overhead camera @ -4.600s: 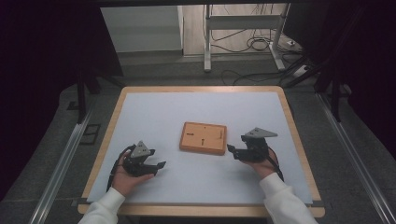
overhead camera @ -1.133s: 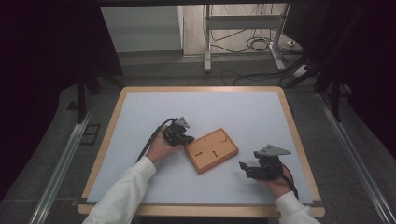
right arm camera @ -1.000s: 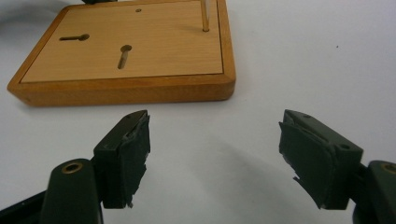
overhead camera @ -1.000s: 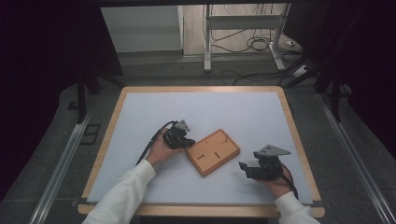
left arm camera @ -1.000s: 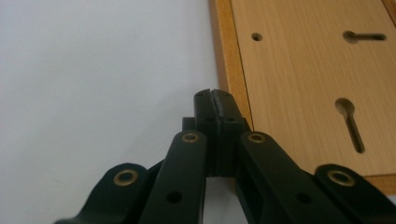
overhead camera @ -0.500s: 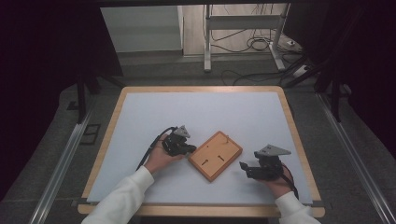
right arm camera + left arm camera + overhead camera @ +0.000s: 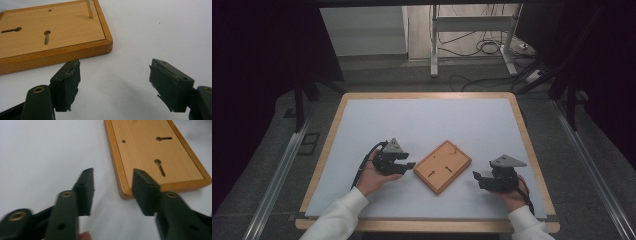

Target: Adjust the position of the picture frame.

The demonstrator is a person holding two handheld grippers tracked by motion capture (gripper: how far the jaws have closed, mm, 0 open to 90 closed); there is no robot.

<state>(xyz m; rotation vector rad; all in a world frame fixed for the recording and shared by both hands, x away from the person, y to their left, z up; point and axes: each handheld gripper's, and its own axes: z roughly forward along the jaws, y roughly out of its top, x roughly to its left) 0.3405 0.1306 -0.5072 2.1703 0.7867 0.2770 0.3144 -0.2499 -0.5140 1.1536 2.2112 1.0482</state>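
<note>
- Near the front-centre of the table, the wooden board lies flat and turned diagonal, between both grippers, touching neither.
- Left gripper: jaws have just been opening; now they stand apart w/ nothing between the pads. In left gripper view, the board's near corner sits just ahead of the tips, one finger overlapping the rim in the picture – contact can't be confirmed, looks clear.
- Right gripper: jaws wide apart, empty, resting just off the board's other side; pads look worn at the edges.
- Handling, my read: board is stiff, solid wood w/ raised rim and recessed panel, two keyhole slots and a thin peg near one corner. Prob. light to moderate weight, won't flex. Smooth varnish-like face = may slide on the white sheet if pushed rather than gripped.
- Where to grab: across the rim at an edge or corner; thin enough for either gripper's opening. Avoid the peg – looks fragile.
- Room: plenty of bare surface behind and to both sides; front edge of table is near the hands, so less room there. Nothing else on top to bump into.
</note>
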